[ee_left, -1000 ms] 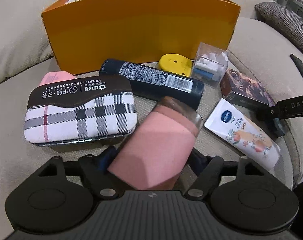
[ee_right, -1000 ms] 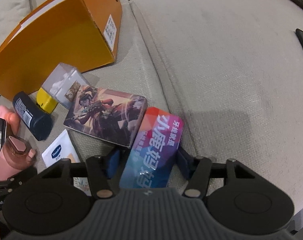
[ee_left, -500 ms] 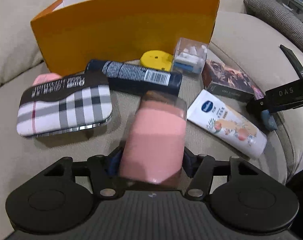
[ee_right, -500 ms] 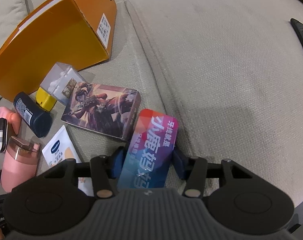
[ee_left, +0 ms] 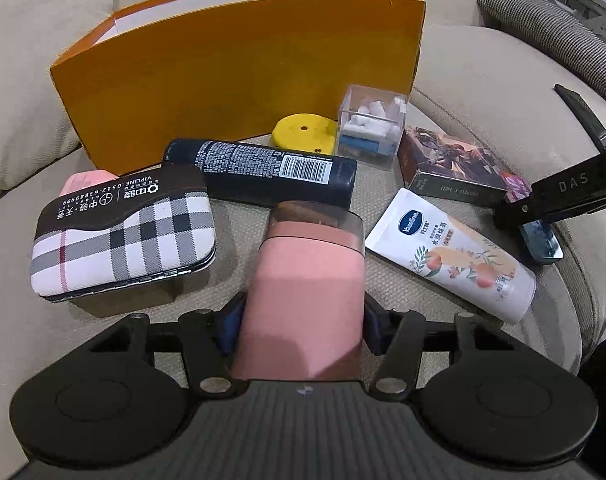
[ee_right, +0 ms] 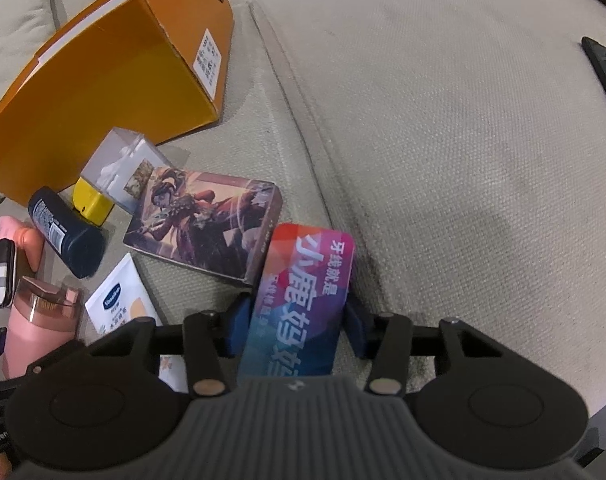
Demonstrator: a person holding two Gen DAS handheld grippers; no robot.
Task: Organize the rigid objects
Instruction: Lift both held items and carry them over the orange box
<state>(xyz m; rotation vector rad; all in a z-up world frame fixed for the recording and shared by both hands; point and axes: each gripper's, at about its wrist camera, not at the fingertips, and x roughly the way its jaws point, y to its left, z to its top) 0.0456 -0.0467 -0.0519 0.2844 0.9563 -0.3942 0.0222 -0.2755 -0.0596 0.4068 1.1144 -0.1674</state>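
Note:
My left gripper [ee_left: 301,324] is shut on a pink bottle with a clear cap [ee_left: 307,280], held above the sofa seat; the bottle also shows in the right wrist view [ee_right: 39,328]. My right gripper [ee_right: 297,328] is shut on a flat red-and-blue packet with white Chinese lettering [ee_right: 303,292], just right of an illustrated card box [ee_right: 207,220]. An open orange box [ee_left: 231,64] stands behind the clutter. The right gripper shows at the right edge of the left wrist view [ee_left: 539,220].
On the beige sofa seat lie a plaid case [ee_left: 123,232], a dark spray can [ee_left: 263,172], a yellow disc [ee_left: 303,132], a clear plastic cube [ee_left: 371,124], a white Vaseline tube [ee_left: 451,252] and a pink item [ee_left: 87,180]. A black object [ee_right: 603,68] lies at the right.
My left gripper has lifted the pink bottle and straightened it from its tilt. My right gripper has lifted slightly with the packet.

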